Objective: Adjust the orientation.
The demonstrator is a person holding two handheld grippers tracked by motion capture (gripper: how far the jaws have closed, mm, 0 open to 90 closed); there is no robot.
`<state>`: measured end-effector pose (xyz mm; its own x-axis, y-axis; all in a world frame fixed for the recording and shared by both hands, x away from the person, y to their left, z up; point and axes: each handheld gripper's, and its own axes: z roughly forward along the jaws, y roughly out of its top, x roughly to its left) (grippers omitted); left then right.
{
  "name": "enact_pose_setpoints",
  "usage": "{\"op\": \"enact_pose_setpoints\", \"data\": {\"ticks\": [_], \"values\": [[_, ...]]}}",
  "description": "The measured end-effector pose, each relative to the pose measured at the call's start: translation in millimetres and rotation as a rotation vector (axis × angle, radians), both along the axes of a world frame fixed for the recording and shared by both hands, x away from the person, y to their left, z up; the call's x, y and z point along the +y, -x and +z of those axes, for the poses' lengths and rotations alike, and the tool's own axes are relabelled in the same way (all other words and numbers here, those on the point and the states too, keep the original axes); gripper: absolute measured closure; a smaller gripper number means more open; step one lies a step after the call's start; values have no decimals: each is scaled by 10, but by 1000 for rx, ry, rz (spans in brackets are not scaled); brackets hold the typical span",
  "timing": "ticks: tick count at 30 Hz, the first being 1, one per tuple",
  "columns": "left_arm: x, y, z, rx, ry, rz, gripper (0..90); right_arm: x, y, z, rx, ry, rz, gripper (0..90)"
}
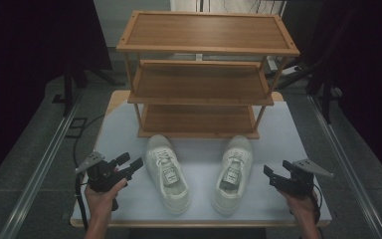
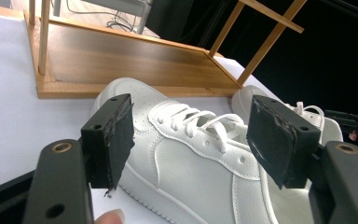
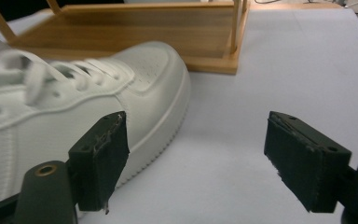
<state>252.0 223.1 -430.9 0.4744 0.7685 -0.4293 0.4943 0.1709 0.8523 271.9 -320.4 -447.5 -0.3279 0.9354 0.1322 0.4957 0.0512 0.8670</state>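
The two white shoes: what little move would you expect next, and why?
Probably each gripper eases inward onto its nearer shoe. The left gripper and right gripper are open and empty, flanking the left shoe and right shoe, with the wooden rack behind.

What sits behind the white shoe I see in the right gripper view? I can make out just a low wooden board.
Observer: That board is the bottom shelf of a three-level wooden rack.
Operator: Is there one shoe?
Observer: No, two white shoes lie side by side, the left shoe and the right shoe, toes toward the rack.
Operator: Is the other hand busy?
Observer: The left gripper hovers open beside the left shoe, holding nothing; the right gripper is open too, beside the right shoe.
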Motion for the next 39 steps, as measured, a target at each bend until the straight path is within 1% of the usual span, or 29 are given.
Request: {"op": "enact_pose_setpoints", "data": {"ticks": [1, 3, 5, 7, 9, 10, 11, 12, 13, 16, 20, 21, 23, 24, 25, 26, 27, 28, 29, 30, 33, 36, 37, 38, 39], "values": [[0, 0, 0, 0, 0, 0, 314, -5, 11, 20, -3, -7, 3, 225], [-1, 12, 3, -6, -4, 25, 320, -5, 33, 57, -12, -9, 6, 229], [-3, 17, 5, -7, -10, 33, 324, 3, 58, 95, -22, -11, 11, 230], [-1, 25, 12, -3, -3, 28, 323, 11, 69, 115, -28, -12, 13, 233], [-5, 33, 19, -5, -3, 27, 323, 32, 95, 153, -46, -9, 20, 250], [-9, 39, 26, -3, 3, 19, 323, 61, 127, 190, -59, -11, 34, 273], [-9, 39, 26, -3, 3, 19, 323, 61, 127, 190, -59, -11, 34, 273], [-13, 42, 30, -2, 4, 17, 323, 96, 155, 217, -75, -8, 52, 311], [-18, 45, 33, -3, 5, 17, 323, 96, 155, 217, -75, -8, 52, 311], [-30, 50, 44, -5, 11, 11, 324, 149, 188, 256, -94, -10, 82, 348], [-48, 42, 44, 3, 24, -2, 324, 181, 209, 278, -102, 0, 98, 358], [-53, 40, 44, 7, 25, -5, 324, 205, 224, 297, -111, 5, 108, 365], [-55, 45, 42, 7, 25, -4, 325, 241, 243, 323, -116, 12, 123, 394], [-55, 45, 42, 7, 25, -4, 326, 241, 243, 323, -116, 12, 123, 394], [-54, 49, 43, 7, 25, -2, 326, 262, 258, 337, -122, 10, 136, 422], [-54, 52, 46, 6, 24, 1, 325, 316, 291, 374, -127, 13, 163, 468], [-53, 54, 49, 4, 28, 0, 325, 316, 291, 374, -127, 13, 163, 468], [-54, 57, 51, 2, 30, 2, 326, 350, 307, 394, -130, 24, 174, 500], [-56, 63, 55, 1, 23, 8, 327, 388, 324, 415, -130, 33, 181, 528], [-68, 71, 57, -2, 14, 19, 330, 467, 361, 454, -129, 27, 199, 584], [-78, 70, 50, 0, 19, 10, 329, 553, 391, 479, -131, 31, 223, 628], [-109, 67, 41, 2, 17, 3, 330, 690, 430, 504, -129, 24, 281, 708], [-118, 68, 41, 3, 15, -1, 329, 785, 452, 515, -130, 26, 308, 749], [-133, 68, 42, 1, 14, -6, 330, 832, 460, 517, -129, 21, 321, 772], [-133, 68, 42, 1, 14, -6, 330, 832, 460, 517, -129, 21, 321, 772]]}}
